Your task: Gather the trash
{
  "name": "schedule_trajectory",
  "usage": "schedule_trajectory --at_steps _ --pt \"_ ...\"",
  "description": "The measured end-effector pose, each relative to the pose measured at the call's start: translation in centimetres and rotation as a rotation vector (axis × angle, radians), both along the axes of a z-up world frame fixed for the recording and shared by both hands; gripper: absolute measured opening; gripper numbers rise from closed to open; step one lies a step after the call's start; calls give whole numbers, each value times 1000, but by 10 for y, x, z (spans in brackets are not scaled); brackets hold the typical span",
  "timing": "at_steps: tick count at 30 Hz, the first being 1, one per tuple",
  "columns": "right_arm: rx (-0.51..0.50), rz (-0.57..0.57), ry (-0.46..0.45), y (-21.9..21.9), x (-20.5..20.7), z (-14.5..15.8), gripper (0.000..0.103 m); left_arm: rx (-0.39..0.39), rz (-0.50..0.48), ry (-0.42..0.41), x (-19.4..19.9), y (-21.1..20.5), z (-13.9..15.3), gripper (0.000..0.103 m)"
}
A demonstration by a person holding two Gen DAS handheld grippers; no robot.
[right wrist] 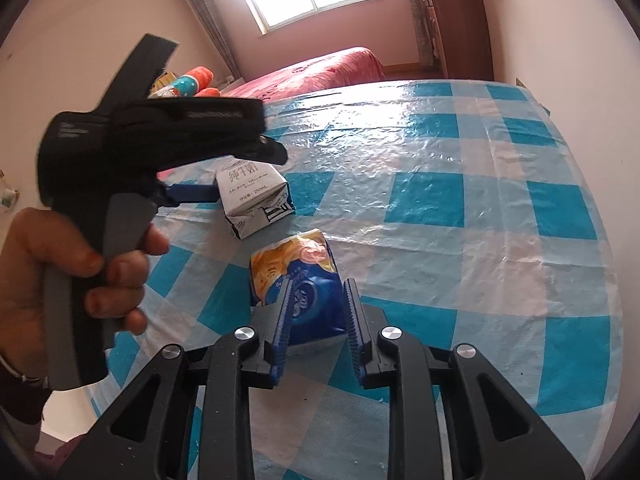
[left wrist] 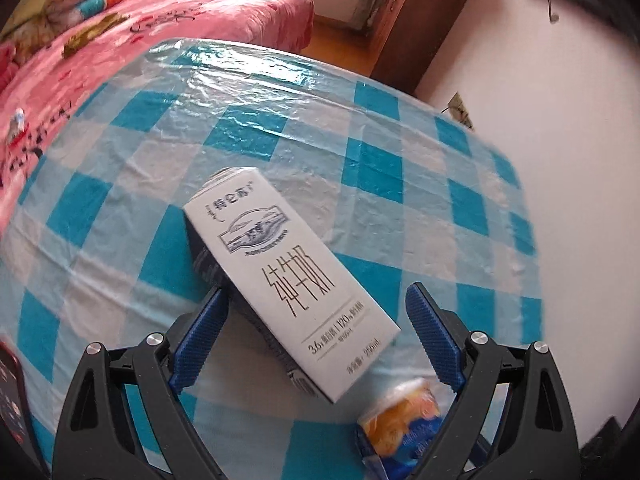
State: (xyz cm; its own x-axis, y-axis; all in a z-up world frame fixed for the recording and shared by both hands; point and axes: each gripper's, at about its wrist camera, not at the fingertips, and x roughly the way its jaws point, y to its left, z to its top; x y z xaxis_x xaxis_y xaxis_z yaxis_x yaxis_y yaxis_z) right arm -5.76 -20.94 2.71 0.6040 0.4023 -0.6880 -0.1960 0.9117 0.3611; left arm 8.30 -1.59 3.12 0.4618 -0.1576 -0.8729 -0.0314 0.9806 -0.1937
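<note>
Left wrist view: the left gripper has its blue ribbed fingers wide apart at the bottom of the frame, over a table under a blue-and-white checked plastic cloth. A white rectangular milk carton with black lettering lies flat in mid-frame, its lower end between the fingers; whether either finger touches it cannot be told. An orange-and-blue crinkled snack packet lies at lower right, near the carton's lower corner. A pink bedspread fills the upper left.

Right wrist view: the right gripper is clamped on the packet, just below centre – fingers pressed to its near end. The carton lies further up and left, with the left gripper beside it and a hand on its black handle at the left edge.
</note>
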Motion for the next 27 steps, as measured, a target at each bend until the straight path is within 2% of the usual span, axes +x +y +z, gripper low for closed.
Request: schedule_trajectory --at_steps 5,8,12,14,17,27 --pt "23 -3 6 -3 3 -3 48 116 -19 -9 5 -6 -8 91" --pt "32 -9 8 -4 4 -3 58 104 -8 -19 5 -1 -10 86" --pt "22 -11 11 -2 5 -5 66 88 9 -5 7 8 -14 72" --pt "14 -8 15 0 6 -5 69 88 6 -12 6 8 -15 70" --pt "2 -5 15 4 7 -5 70 72 5 -14 5 14 -14 63" --pt "-89 3 11 18 8 -5 73 62 -22 -34 -16 30 -11 62"
